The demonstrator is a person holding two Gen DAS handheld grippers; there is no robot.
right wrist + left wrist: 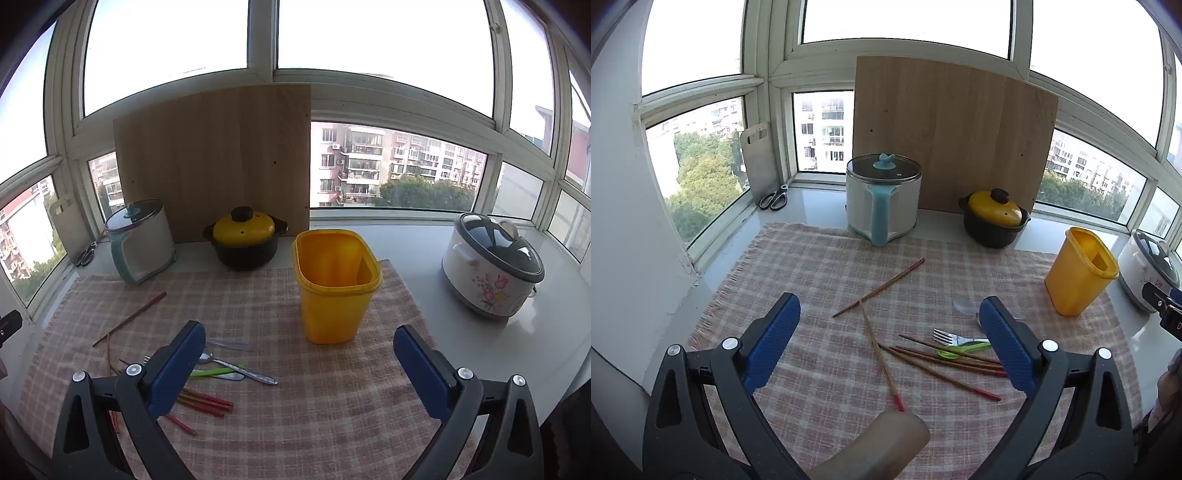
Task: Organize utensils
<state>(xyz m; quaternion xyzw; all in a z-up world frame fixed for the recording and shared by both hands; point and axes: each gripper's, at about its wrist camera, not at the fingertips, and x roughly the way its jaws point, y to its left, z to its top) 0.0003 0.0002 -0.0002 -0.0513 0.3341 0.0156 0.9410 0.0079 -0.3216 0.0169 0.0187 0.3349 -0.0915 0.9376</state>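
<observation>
Both tongs open, empty: left tongs over chopsticks, right tongs before yellow bin. Fork, spoons, chopsticks scattered on checked cloth, left of bin.

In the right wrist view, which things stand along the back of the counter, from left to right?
Scissors → white pot with glass lid → black pot with yellow lid → yellow container → flowered rice cooker.
</observation>
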